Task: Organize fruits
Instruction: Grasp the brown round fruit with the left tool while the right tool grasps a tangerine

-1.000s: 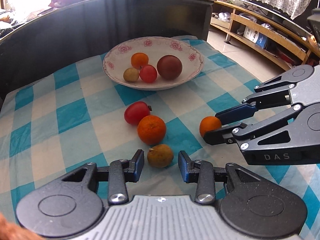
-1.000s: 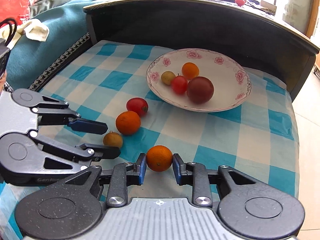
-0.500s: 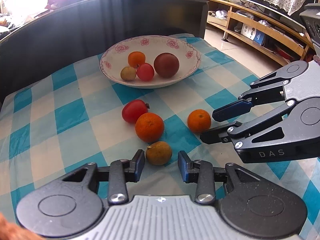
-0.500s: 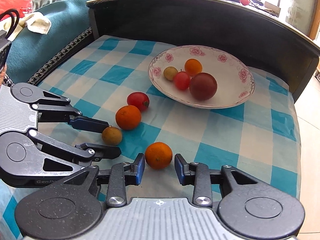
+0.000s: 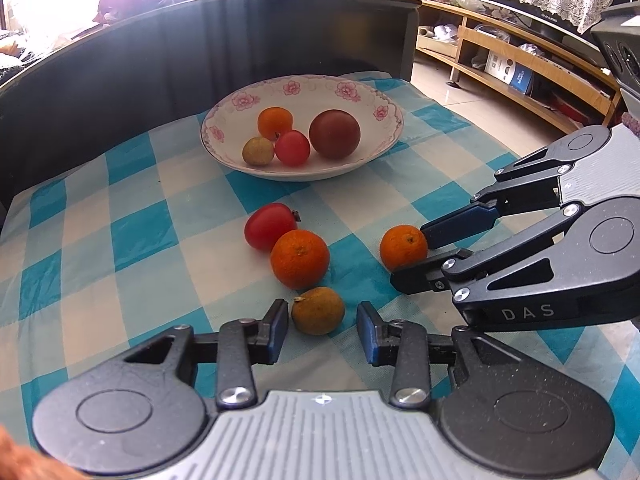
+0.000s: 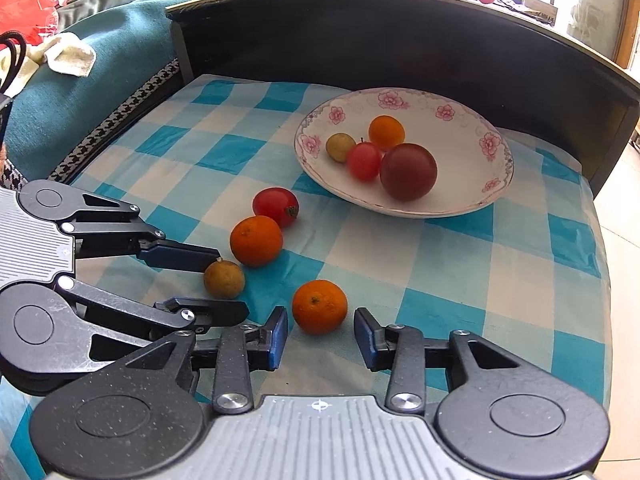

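Note:
A flowered white bowl (image 5: 384,136) (image 6: 480,204) holds a small orange, a red tomato, a dark plum and a tan fruit. On the checked cloth lie a red tomato (image 5: 270,226) (image 6: 275,206), a large orange (image 5: 300,258) (image 6: 256,240), a brown fruit (image 5: 318,311) (image 6: 224,279) and a small orange (image 5: 403,247) (image 6: 319,306). My left gripper (image 5: 322,330) (image 6: 224,284) is open around the brown fruit, not touching. My right gripper (image 6: 320,336) (image 5: 408,258) is open, its fingertips either side of the small orange.
A dark curved wall (image 5: 200,48) rises behind the bowl. Teal sofa cushions (image 6: 80,60) lie to the left. The cloth's right edge (image 6: 600,280) drops to a tiled floor, with wooden shelves (image 5: 520,64) beyond.
My right gripper opened off the small orange and drew back; the orange stays on the cloth. My left gripper stayed open and drew back slightly from the brown fruit.

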The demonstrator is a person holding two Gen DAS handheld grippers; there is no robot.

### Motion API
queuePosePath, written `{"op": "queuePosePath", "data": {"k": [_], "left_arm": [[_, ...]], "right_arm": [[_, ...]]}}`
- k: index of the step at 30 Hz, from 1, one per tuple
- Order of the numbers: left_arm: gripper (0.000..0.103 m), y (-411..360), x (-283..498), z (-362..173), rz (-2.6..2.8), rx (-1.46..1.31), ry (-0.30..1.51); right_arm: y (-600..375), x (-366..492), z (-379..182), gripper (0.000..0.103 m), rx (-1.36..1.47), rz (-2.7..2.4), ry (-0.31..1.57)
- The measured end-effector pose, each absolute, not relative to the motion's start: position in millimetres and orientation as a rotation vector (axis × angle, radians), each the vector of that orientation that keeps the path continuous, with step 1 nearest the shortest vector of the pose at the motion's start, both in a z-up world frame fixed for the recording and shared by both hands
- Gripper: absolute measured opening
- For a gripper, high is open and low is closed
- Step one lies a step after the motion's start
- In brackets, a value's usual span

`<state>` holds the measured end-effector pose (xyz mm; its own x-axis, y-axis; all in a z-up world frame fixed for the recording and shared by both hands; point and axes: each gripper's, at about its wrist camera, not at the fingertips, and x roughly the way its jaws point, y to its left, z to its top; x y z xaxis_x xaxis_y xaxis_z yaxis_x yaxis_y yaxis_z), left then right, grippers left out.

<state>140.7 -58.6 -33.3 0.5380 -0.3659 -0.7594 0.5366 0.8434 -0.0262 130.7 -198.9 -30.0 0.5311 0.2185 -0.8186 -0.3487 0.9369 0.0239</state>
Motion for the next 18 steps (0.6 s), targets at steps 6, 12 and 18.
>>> {"op": "queuePosePath", "data": {"k": [6,12,18], "left_arm": [[0.043,-58.6,140.1,-31.2,-0.54,0.223,0.842],[0.043,-59.9,140.5,-32.7,-0.535,0.23,0.843],[0.042,-59.9,142.9,-32.2,-0.533,0.219,0.853]], "right_arm": [[-199.6,132.9,-30.4,0.033,-0.133,0.338,0.957],[-199.4,133.1,-30.8,0.033,-0.139,0.338,0.95],[-199.0,134.7,-31.0,0.033,-0.135,0.333,0.945]]}}
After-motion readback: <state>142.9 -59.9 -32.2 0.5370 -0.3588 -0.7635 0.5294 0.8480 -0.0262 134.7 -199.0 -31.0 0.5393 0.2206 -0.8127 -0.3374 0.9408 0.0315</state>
